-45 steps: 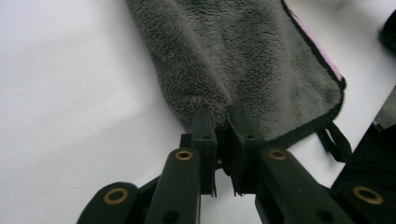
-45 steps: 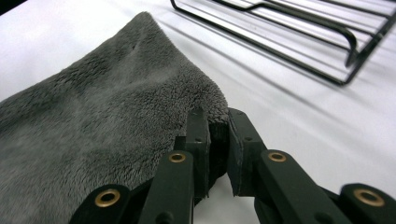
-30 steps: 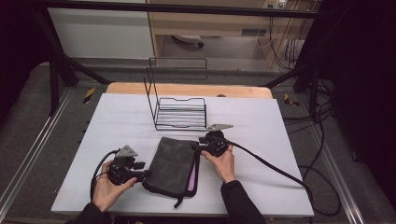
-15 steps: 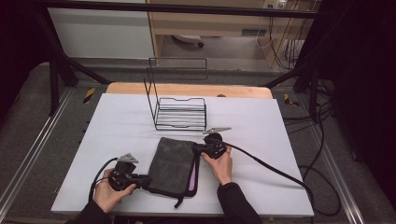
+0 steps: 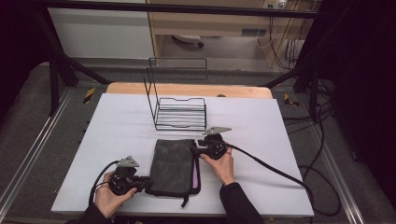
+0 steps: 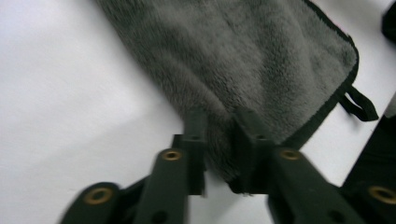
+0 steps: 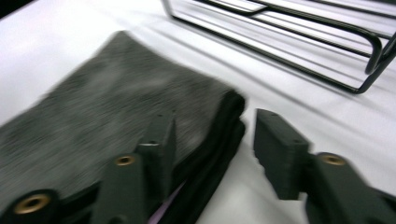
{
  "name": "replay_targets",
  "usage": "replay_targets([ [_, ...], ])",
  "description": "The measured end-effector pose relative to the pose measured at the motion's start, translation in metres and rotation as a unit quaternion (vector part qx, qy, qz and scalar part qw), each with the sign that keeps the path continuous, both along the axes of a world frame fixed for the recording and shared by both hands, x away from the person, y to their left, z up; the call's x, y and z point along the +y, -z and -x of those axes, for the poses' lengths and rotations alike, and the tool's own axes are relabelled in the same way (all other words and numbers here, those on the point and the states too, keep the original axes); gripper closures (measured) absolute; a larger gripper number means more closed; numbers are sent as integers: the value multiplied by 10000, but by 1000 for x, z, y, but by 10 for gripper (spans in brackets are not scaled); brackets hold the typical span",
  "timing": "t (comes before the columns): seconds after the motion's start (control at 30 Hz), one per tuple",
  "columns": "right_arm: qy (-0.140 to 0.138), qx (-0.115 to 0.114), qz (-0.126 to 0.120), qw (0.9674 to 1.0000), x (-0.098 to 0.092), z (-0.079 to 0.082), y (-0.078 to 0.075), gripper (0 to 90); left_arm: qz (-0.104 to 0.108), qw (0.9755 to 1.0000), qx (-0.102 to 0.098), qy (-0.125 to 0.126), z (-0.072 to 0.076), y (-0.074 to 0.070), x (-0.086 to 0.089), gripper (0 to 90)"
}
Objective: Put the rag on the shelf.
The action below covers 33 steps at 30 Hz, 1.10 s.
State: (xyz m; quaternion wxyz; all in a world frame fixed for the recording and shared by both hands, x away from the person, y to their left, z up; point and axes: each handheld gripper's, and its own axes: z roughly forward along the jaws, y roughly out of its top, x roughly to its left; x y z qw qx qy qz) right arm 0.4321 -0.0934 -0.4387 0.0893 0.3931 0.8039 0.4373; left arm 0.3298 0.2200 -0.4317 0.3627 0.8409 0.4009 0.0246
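A dark grey folded towel [image 5: 173,163] with a pink inner edge [image 5: 195,172] lies flat on the white table [image 5: 261,126]. My left gripper [image 5: 148,183] is at its near left corner. In the left gripper view the left gripper [image 6: 222,135] has just been opening, and a bunched bit of towel [image 6: 243,56] sits between the jaws. My right gripper [image 5: 195,150] is at the far right corner. In the right gripper view the right gripper [image 7: 215,135] has also just been opening: one jaw rests over the towel [image 7: 116,102], the other stands clear on the table.
A black wire rack [image 5: 180,114] stands just behind the towel, close to the right gripper, its bars [image 7: 299,42] near in that view. A hanging loop [image 6: 359,105] sticks out from the towel's front edge. Cables trail from both grippers.
Both hands stay at the towel's corners; the left one has edged slightly toward the front of the table. The towel lies as before.
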Motion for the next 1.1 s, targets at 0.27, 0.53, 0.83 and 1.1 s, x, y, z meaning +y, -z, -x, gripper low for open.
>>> replay_targets([
  [0.27,-476,3,-81,9988,-6,65,-12,498,62,9988,-457,-176,-16,-12,10,410],
  [0.53,-724,492,-29,9962,3,94,8,605,150,9980,-477,-375,-30,-10,10,221],
  [0.83,-670,476,-184,9964,3,99,6,881,67,9974,-578,-422,-28,-5,14,213],
  [1.1,-371,494,-37,9981,-15,94,-5,888,164,9971,-580,-457,-27,-5,19,225],
])
